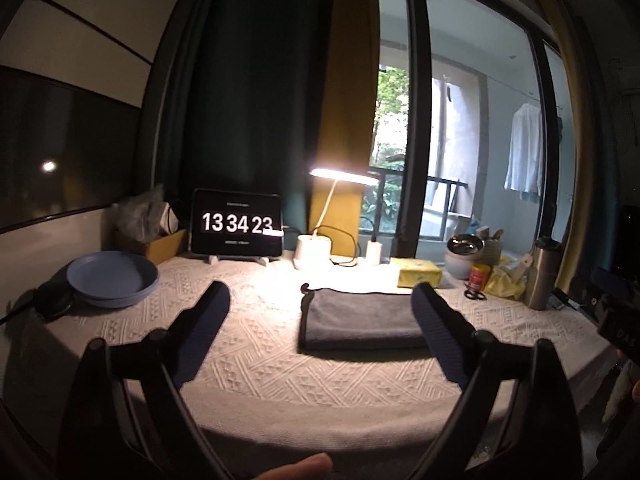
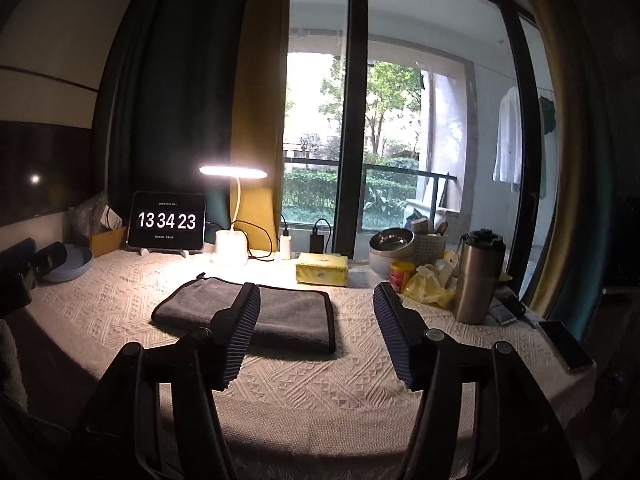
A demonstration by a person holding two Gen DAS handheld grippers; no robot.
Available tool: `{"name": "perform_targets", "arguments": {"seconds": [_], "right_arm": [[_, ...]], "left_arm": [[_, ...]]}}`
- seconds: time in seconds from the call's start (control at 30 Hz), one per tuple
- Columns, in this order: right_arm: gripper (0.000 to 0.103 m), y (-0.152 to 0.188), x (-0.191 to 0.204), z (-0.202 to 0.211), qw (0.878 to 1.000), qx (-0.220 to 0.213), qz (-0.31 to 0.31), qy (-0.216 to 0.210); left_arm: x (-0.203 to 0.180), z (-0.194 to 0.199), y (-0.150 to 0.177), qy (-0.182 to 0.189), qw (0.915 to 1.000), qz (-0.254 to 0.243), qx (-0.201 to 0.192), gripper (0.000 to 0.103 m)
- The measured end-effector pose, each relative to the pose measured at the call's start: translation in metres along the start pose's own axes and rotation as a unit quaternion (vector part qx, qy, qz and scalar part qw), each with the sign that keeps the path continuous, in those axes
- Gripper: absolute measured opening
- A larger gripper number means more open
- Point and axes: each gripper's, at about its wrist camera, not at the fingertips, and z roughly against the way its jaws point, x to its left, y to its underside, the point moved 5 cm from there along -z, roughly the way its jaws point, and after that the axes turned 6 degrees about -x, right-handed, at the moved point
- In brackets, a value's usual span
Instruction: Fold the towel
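Grey towel (image 2: 244, 308) already lying doubled over mid-table on the knitted cream tablecloth (image 1: 256, 364), looking soft, floppy and light, probably best pinched at a bound corner or along the dark-trimmed right edge so the layers lift together. Left gripper (image 1: 320, 312) and right gripper (image 2: 316, 312) both spread wide, holding nothing, hovering at the near side. Far edge crowded with a clock tablet (image 2: 167, 221), lit desk lamp (image 2: 232, 216), yellow tissue pack (image 2: 322, 268), steel tumbler (image 2: 478, 278) and blue plate (image 1: 112, 278), balcony window behind.
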Motion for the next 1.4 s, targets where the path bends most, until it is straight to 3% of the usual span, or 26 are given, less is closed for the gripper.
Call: {"name": "perform_targets", "arguments": {"seconds": [1.4], "right_arm": [[0.063, 0.005, 0.001, -0.009, 1.000, 0.009, -0.003, 0.006]], "left_arm": [[-0.006, -0.002, -0.001, 0.003, 0.9999, -0.016, -0.003, 0.093]]}}
